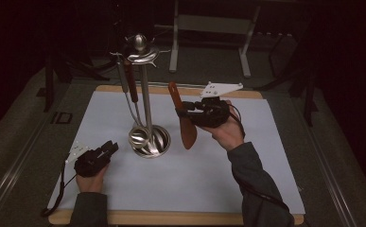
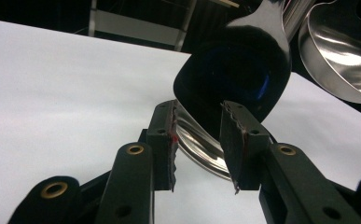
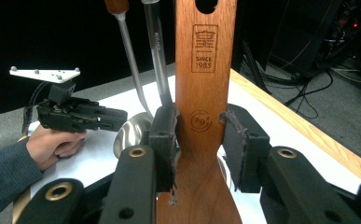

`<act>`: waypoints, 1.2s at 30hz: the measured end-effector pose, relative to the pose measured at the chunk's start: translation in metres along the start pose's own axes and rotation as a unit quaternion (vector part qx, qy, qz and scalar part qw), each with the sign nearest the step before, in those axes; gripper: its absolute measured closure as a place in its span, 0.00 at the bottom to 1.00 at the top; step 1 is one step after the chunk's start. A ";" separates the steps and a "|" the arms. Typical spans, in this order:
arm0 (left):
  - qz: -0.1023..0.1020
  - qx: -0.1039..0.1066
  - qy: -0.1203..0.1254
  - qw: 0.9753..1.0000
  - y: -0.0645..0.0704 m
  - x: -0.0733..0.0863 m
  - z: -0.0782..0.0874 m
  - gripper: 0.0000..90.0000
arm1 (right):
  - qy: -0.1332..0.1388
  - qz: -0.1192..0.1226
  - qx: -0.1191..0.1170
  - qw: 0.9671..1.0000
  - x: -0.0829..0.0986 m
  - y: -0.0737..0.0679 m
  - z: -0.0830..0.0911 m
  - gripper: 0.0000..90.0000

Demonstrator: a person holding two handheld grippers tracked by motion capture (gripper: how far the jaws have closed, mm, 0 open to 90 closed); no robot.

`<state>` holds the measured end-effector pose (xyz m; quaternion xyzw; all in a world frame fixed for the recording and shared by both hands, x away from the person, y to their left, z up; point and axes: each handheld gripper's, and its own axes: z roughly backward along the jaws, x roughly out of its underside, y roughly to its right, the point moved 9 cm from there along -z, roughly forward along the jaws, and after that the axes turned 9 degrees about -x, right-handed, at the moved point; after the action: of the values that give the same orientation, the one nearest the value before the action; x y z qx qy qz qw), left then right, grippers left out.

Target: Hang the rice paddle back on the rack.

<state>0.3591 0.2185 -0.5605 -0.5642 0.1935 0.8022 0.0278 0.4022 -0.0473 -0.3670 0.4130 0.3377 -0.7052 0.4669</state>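
A wooden spatula (image 1: 186, 124) with a hole in its handle hangs blade-down in the air, right of a metal utensil stand (image 1: 145, 90). My right gripper (image 1: 179, 112) is shut on its neck, and the pads (image 3: 165, 140) press the wood (image 3: 201, 70) from both sides. A steel ladle (image 1: 138, 136) and a wood-handled tool (image 1: 131, 84) hang from the stand. My left gripper (image 1: 112, 147) rests low on the mat just left of the stand's base (image 1: 159, 142). It stands open (image 2: 197, 140), with the base rim (image 2: 199, 151) seen beyond the gap and a dark shiny ladle bowl (image 2: 234, 74) above.
A white mat (image 1: 190, 175) covers a wooden board (image 1: 171, 218) on the table. Dark table legs and a metal frame (image 1: 209, 23) stand behind. My left gripper (image 3: 117, 119) and its hand also appear in the right gripper view, beside the hanging handles (image 3: 134, 60).
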 end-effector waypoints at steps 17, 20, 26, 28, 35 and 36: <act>-0.001 0.002 0.000 1.000 0.001 0.000 0.001 0.73 | 0.020 0.009 -0.010 1.000 -0.016 -0.009 0.005 0.74; -0.001 0.002 0.000 1.000 0.001 0.000 0.001 0.73 | 0.023 0.010 -0.014 1.000 -0.019 -0.011 0.005 0.74; -0.002 0.002 0.000 1.000 0.000 0.000 0.001 0.73 | 0.032 0.014 -0.026 0.999 -0.026 -0.015 0.005 0.74; -0.001 0.002 0.000 1.000 0.001 0.000 0.001 0.73 | 0.035 0.015 -0.030 0.999 -0.028 -0.016 0.006 0.74; -0.002 0.002 0.000 1.000 0.001 0.000 0.001 0.73 | 0.047 0.012 -0.041 0.998 -0.033 -0.019 0.007 0.74; -0.001 0.002 0.001 1.000 0.001 0.000 0.001 0.73 | 0.048 0.011 -0.043 0.998 -0.034 -0.019 0.007 0.74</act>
<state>0.3585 0.2183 -0.5602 -0.5648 0.1941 0.8015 0.0299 0.3900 -0.0341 -0.3312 0.4302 0.3850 -0.6639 0.4754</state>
